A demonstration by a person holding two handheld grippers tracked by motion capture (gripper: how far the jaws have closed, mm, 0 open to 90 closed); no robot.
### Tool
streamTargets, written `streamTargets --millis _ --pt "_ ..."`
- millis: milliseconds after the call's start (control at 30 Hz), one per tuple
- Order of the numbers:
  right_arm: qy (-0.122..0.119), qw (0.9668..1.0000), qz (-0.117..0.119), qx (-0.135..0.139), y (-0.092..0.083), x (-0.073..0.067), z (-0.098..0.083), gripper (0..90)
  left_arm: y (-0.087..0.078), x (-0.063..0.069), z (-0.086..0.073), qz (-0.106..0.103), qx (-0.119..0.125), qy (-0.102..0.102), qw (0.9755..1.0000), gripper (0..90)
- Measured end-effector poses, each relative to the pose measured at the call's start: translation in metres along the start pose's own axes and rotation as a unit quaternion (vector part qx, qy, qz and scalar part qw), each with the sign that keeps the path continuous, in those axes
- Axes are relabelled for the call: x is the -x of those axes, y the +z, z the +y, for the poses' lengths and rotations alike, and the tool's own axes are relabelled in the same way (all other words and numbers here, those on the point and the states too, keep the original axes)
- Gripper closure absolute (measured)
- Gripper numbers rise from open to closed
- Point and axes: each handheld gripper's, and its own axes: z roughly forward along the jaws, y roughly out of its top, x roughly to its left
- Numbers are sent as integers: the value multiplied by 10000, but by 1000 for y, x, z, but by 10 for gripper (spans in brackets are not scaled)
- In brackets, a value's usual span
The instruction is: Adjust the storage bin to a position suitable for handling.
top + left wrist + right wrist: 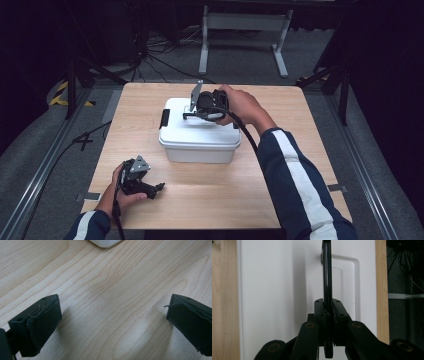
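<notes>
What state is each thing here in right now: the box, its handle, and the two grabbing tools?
White box: lid on, standing on the wooden table.
Black handle: raised upright over the lid, pinched.
Side latch: down against the box.
Right gripper: fingers shut on the handle.
Left gripper: fingers wide open, nothing between them, low over the table.

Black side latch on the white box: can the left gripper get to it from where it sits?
Probably yes: the left gripper is open, and bare table lies between it and the latch on the white box.
</notes>
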Motion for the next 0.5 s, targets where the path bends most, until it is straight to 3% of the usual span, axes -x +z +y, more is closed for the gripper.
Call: streamTargets --millis 500 --pt "42 9999 -40 134 -9 3 -2 849 0 0 0 0 0 0 10000 2"
